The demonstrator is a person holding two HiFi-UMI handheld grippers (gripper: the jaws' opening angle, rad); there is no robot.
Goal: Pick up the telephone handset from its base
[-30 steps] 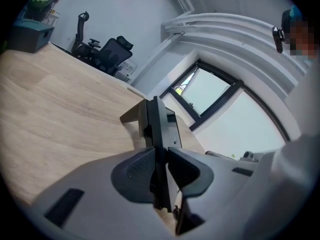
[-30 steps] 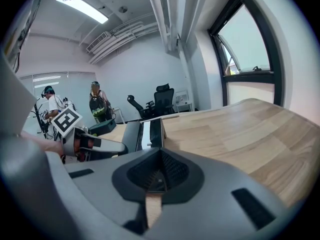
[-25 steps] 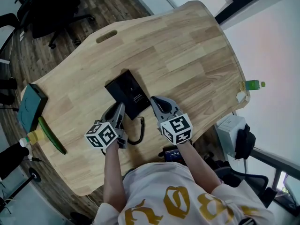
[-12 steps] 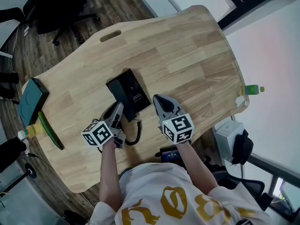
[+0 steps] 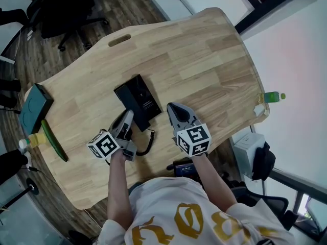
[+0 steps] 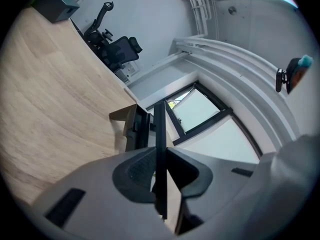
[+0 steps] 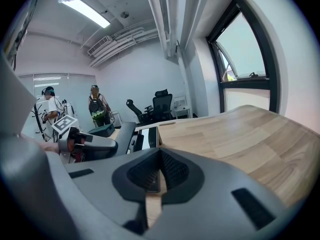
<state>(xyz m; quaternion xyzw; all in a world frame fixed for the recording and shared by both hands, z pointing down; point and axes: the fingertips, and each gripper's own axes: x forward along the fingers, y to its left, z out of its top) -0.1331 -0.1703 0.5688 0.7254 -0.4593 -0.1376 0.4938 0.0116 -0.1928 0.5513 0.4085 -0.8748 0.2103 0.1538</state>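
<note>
A black telephone base [image 5: 140, 98] lies on the wooden table [image 5: 204, 60], with its coiled cord [image 5: 149, 143] trailing toward the near edge. My left gripper [image 5: 127, 118] sits at the base's near left end, rolled onto its side. In the left gripper view a thin black handset [image 6: 160, 134] stands edge-on between the jaws, and both pads [image 6: 137, 169] press on it. The base [image 6: 131, 129] shows just beyond. My right gripper [image 5: 172, 108] rests to the right of the base, shut with nothing between its pads [image 7: 172, 171]. The right gripper view shows the base [image 7: 145, 138] and the left gripper [image 7: 90, 144].
A teal box [image 5: 34, 106], a long green object [image 5: 53, 143] and a yellow-capped bottle [image 5: 29, 146] lie at the table's left edge. A green bottle [image 5: 271, 96] stands at the right edge. Office chairs [image 5: 61, 9] stand beyond the table, and two people [image 7: 97, 109] stand far back.
My left gripper has rolled so that its marker cube tips to the left, and it sits a little closer on the handset. The right gripper has stayed put.
</note>
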